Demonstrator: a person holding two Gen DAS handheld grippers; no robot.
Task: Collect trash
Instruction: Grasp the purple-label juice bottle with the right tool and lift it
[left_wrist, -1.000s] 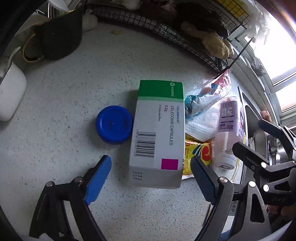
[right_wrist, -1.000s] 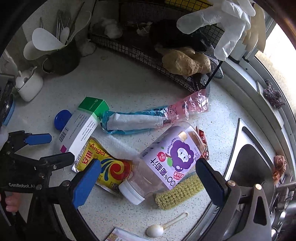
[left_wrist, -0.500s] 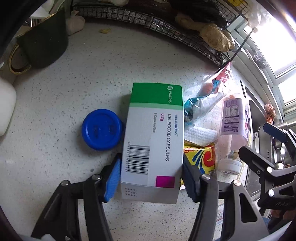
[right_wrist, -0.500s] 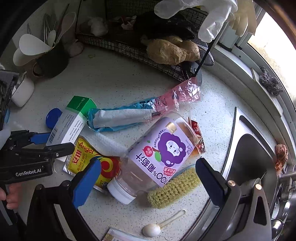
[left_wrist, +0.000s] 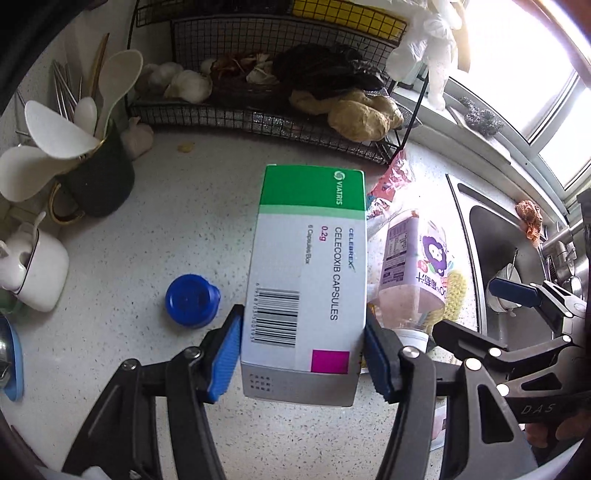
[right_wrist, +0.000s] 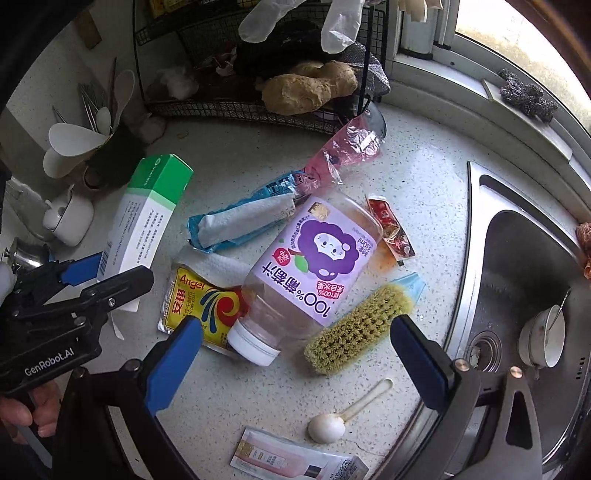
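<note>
Gripping the green-and-white cardboard capsule box (left_wrist: 306, 280) in my left claw (left_wrist: 301, 354), I hold it clear of the speckled desk (left_wrist: 147, 236). My right claw (right_wrist: 291, 365) gapes empty above the clear purple-labelled juice bottle (right_wrist: 310, 266), the yellow yeast sachet (right_wrist: 203, 306) and the blue plastic wrapper (right_wrist: 240, 221), all uncollected.

The left gripper (left_wrist: 302, 360) has closed its fingers (left_wrist: 225, 358) onto the near end of the capsule box (left_wrist: 310, 266), which a second ago lay flat on the desk (left_wrist: 147, 240) between wide-open fingers. The box now tilts up off the desk, clear of the blue cap (left_wrist: 191, 301).
</note>
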